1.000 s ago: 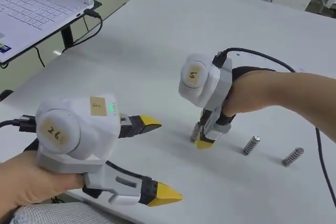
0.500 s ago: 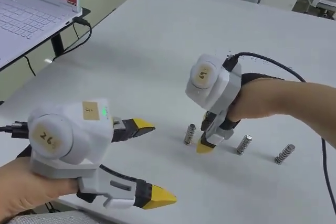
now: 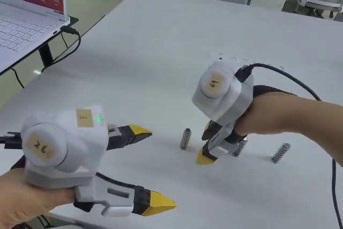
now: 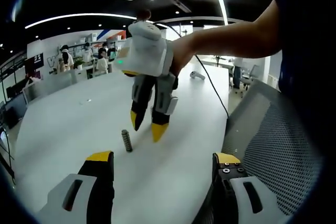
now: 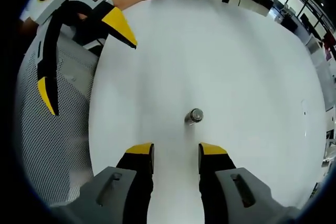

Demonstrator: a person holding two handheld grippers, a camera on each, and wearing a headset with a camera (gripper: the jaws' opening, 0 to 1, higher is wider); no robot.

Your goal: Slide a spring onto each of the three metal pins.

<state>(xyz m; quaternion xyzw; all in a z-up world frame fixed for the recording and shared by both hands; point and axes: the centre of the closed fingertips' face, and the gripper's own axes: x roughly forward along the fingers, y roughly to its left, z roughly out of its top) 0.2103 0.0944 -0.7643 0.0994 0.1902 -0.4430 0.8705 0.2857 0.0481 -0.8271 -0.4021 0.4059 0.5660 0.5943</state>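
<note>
head view: far on the left an open laptop (image 3: 21, 9) sits off to the side of the white table (image 3: 150, 52). low on the left, a hand holds the left gripper (image 3: 151, 167) over the near edge of the table. its two yellow-tipped jaws are wide apart with nothing between them. next comes the first spring (image 3: 185, 139), standing up straight on the table by itself; i cannot tell if a pin is inside it. just to its right the right gripper (image 3: 206, 143) points down at the table, its jaws a little apart and holding nothing. the second spring (image 3: 239, 147) is partly hidden behind that gripper. the third spring (image 3: 280, 153) is further right, leaning over, apart from the others. in the left gripper view the first spring stands just left of the right gripper's tips, and a mesh chair (image 4: 273, 150) is at the right. in the right gripper view the left gripper is at the top left, and the first spring shows from above, just past the jaw tips and not between them.
</note>
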